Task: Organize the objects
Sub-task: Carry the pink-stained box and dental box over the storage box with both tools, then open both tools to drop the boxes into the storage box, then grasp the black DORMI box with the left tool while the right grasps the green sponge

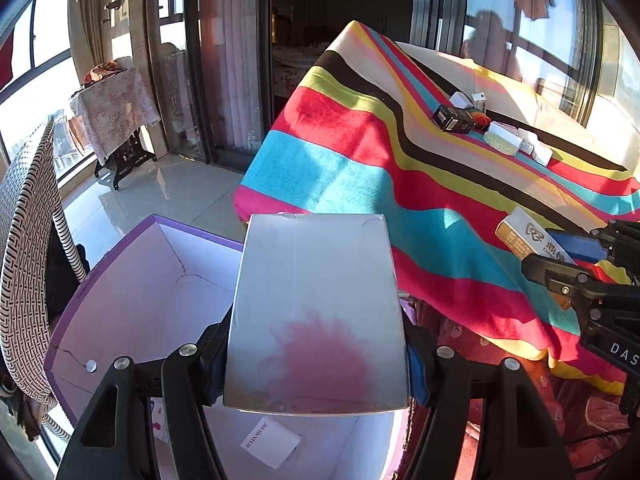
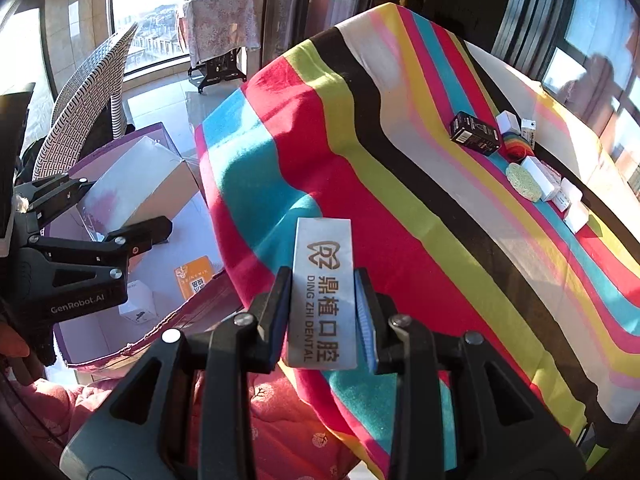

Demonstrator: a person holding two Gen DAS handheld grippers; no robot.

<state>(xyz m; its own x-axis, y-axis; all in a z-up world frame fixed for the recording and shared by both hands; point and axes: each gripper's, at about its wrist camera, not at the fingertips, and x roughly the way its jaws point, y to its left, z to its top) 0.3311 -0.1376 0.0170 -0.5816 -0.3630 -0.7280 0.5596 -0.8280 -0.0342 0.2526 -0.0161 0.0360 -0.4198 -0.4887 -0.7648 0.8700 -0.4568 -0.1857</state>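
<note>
My left gripper (image 1: 316, 364) is shut on a wide grey box with a pink stain (image 1: 316, 312) and holds it above an open purple-rimmed carton (image 1: 132, 300). From the right wrist view, that box (image 2: 140, 184) hangs over the carton (image 2: 168, 296) beside the table. My right gripper (image 2: 322, 316) is shut on a slim silver "Ding Zhi Dental" box (image 2: 323, 292) over the striped tablecloth (image 2: 400, 184). It shows at the right edge of the left wrist view (image 1: 524, 236).
Small boxes lie far on the table: a black box (image 2: 474, 133), white boxes (image 2: 538, 178), a rainbow item (image 2: 518, 146). The carton holds an orange card (image 2: 194, 278) and a white box (image 2: 138, 306). A woven chair (image 2: 92, 100) stands behind the carton.
</note>
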